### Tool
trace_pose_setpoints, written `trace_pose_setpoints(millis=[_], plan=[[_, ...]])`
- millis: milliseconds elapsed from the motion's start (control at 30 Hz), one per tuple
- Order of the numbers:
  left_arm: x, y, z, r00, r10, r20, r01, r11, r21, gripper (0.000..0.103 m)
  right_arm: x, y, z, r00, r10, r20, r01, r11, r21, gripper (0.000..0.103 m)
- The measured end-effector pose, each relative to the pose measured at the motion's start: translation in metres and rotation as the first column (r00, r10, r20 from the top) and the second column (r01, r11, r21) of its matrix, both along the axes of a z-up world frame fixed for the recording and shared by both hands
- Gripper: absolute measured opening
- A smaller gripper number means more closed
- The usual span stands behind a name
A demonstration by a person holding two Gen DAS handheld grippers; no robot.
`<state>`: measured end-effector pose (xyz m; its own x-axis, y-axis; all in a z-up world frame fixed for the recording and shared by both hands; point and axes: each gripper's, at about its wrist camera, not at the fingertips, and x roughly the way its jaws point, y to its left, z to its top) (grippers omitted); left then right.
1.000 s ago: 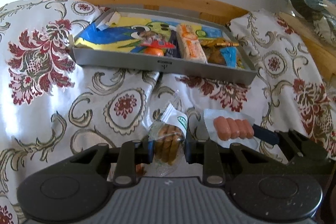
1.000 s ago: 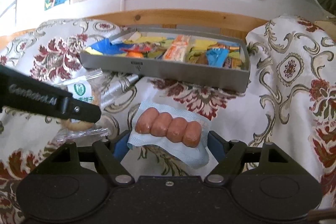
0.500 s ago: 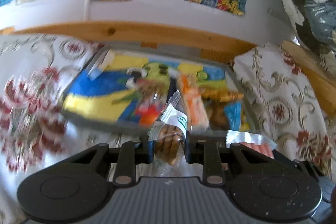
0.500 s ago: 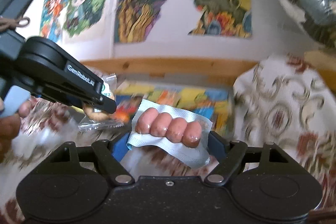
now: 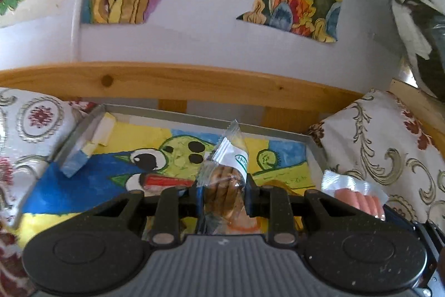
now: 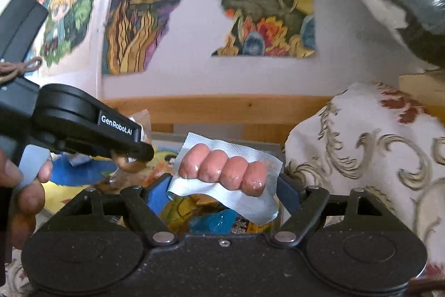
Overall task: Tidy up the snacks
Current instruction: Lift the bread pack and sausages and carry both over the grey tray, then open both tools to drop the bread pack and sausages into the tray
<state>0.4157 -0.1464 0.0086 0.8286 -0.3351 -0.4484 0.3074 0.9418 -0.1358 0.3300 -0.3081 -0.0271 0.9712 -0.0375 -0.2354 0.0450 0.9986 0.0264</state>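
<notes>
Fingers [image 5: 250, 192] level, seemingly over tray [image 5: 274, 133].

**Plastics, metal, cloth and wood**

We see clear, crinkly plastic on the biscuit packet [image 5: 224, 177], glossy film over the sausages [image 6: 222, 170], a matt grey metal tray [image 5: 83, 127], patterned woven cloth [image 5: 389, 146], a smooth varnished wooden rail [image 5: 194, 82], and speckled matt black plastic on the left tool [image 5: 224, 199].

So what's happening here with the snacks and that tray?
A person holds tongs in each hand, each shut on a snack. The left tongs grip a cookie pack; the right tongs grip a sausage pack. Both are held up over the grey tray, which sits on a patterned cloth by the wall. The tray already holds other snacks. Neither pack has been let go yet.
</notes>
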Motion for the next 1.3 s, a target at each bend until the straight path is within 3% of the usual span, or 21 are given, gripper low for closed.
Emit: trace_pose_setpoints(millis=[333,433,567,633,700,800,1067,1300], plan=[[0.022,0.005,-0.015,1.000,0.024,-0.017,-0.026,0.996,-0.086,0.030,0.047,0.003,-0.002,0.993,0.035,-0.114,-0.047,0.994,-0.099,0.084],[0.026,0.007,-0.014,0.998,0.033,-0.046,-0.039,0.990,-0.133,0.031,0.052,0.009,-0.003,0.989,0.044,-0.138,-0.062,0.990,-0.128,0.088],[0.026,0.007,-0.014,0.998,0.050,-0.038,-0.055,0.991,-0.125,0.035,0.053,0.014,-0.002,0.988,0.050,-0.147,-0.073,0.986,-0.151,0.095],[0.026,0.009,-0.015,0.997,0.061,-0.040,-0.065,0.989,-0.129,0.042,0.053,0.015,-0.001,0.987,0.053,-0.150,-0.076,0.985,-0.155,0.096],[0.026,0.011,-0.015,0.996,0.074,-0.046,-0.079,0.989,-0.122,0.060,0.053,0.017,0.000,0.987,0.051,-0.153,-0.076,0.984,-0.162,0.096],[0.024,0.016,-0.015,0.993,0.108,-0.049,-0.114,0.985,-0.129,0.079,0.051,0.017,0.002,0.988,0.045,-0.148,-0.070,0.982,-0.173,0.098],[0.010,0.027,-0.006,0.987,0.161,-0.006,-0.160,0.978,-0.132,0.098,0.039,0.018,0.019,0.994,0.020,-0.106,-0.040,0.980,-0.193,0.102],[-0.011,0.040,0.010,0.979,0.203,0.030,-0.198,0.971,-0.133,0.102,0.020,0.016,0.039,0.998,-0.005,-0.067,-0.007,0.984,-0.179,0.102]])
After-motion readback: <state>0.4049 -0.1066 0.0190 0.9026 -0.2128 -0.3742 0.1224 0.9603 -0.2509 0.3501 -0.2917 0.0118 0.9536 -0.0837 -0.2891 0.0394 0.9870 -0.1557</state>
